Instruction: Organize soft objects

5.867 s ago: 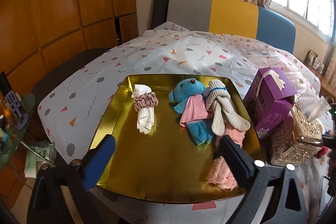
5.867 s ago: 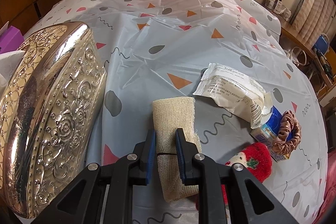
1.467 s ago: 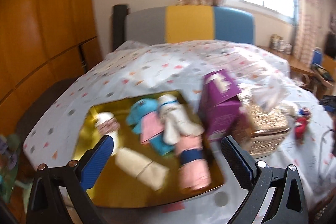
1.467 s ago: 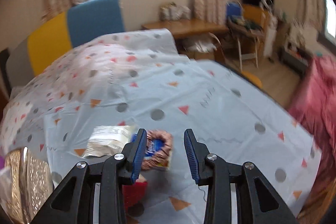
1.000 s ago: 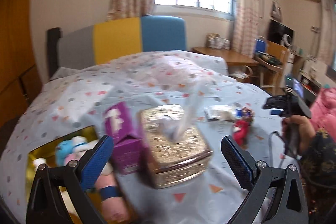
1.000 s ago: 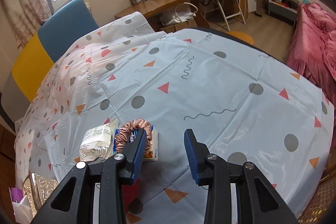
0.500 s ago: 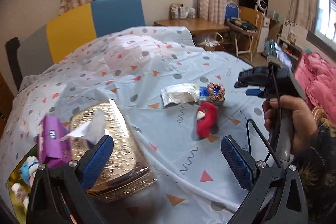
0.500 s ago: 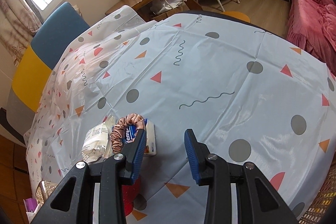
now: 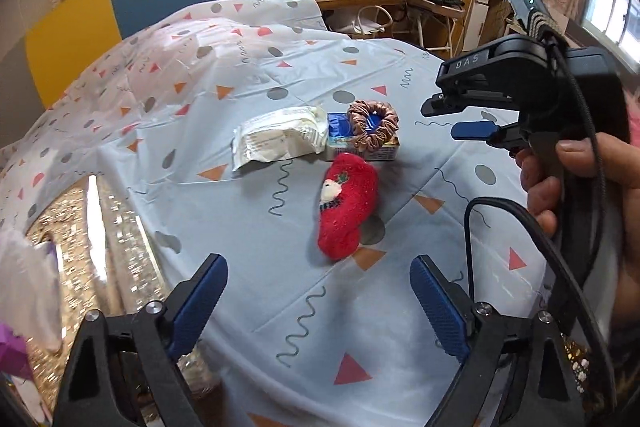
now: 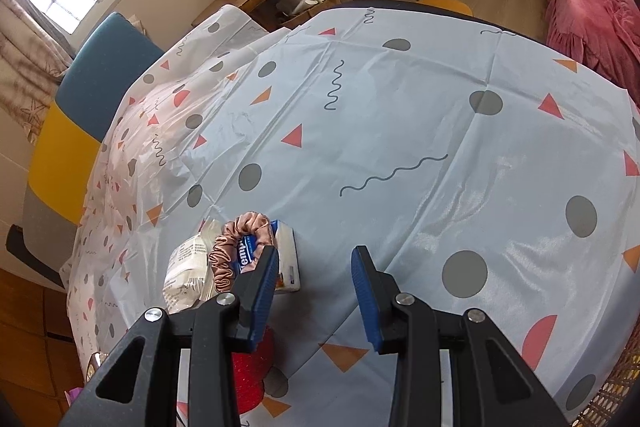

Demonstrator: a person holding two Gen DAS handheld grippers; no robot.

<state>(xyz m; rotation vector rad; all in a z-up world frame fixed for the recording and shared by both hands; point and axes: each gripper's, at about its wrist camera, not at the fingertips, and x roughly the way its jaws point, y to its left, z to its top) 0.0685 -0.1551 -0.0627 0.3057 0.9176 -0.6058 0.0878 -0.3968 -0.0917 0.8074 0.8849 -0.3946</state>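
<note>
My left hand-held gripper has its blue ribbed pads set wide and closing, with nothing between them; the fuzzy red plush sock with a small white face lies on the surface just beyond the tips. My right hand-held gripper stands part open and empty over bare cloth. From the right wrist view its left finger hides most of the sock, so only a red patch shows beneath the frame. In the left wrist view the person's right hand grips the right tool's handle, and a black cable loops in front.

The glossy plastic tablecloth with grey dots, orange triangles and squiggles is creased. On it, beyond the sock, a gathered pink satin scrunchie sits on a small blue-and-white tissue pack, beside a crinkled white plastic packet whose print is too small to read. At the left edge an embossed golden metal box is cut off and blurred.
</note>
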